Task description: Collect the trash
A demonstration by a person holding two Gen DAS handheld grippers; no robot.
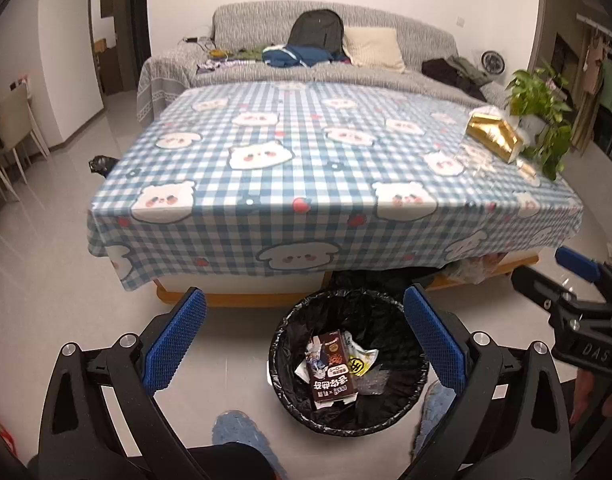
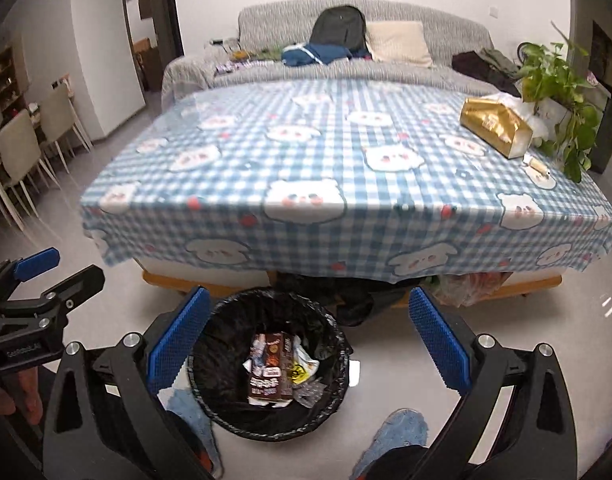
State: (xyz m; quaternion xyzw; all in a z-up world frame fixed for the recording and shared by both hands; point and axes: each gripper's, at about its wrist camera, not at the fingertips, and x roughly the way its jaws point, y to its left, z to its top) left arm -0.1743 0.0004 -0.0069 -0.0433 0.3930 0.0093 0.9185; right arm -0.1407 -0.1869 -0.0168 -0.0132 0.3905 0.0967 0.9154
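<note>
A round bin with a black liner (image 1: 347, 420) (image 2: 226, 412) stands on the floor in front of the table. Inside lie a brown drink carton (image 1: 333, 372) (image 2: 269, 372), a yellow-and-white wrapper (image 1: 359, 364) (image 2: 302, 370) and some clear plastic. My left gripper (image 1: 304, 344) hovers open above the bin with nothing between its blue pads. My right gripper (image 2: 306, 344) is open too, held above and slightly right of the bin, empty. In each wrist view the other gripper shows at the side.
A low table with a blue checked bear-print cloth (image 1: 329, 168) (image 2: 345, 184) stands behind the bin. On its right end sit a gold tissue box (image 1: 493, 136) (image 2: 495, 128) and a potted plant (image 1: 545, 120) (image 2: 557, 92). A grey sofa (image 1: 306, 72) is behind, dining chairs (image 2: 34, 148) at left. Blue slippers (image 1: 242, 432) (image 2: 397, 432) flank the bin.
</note>
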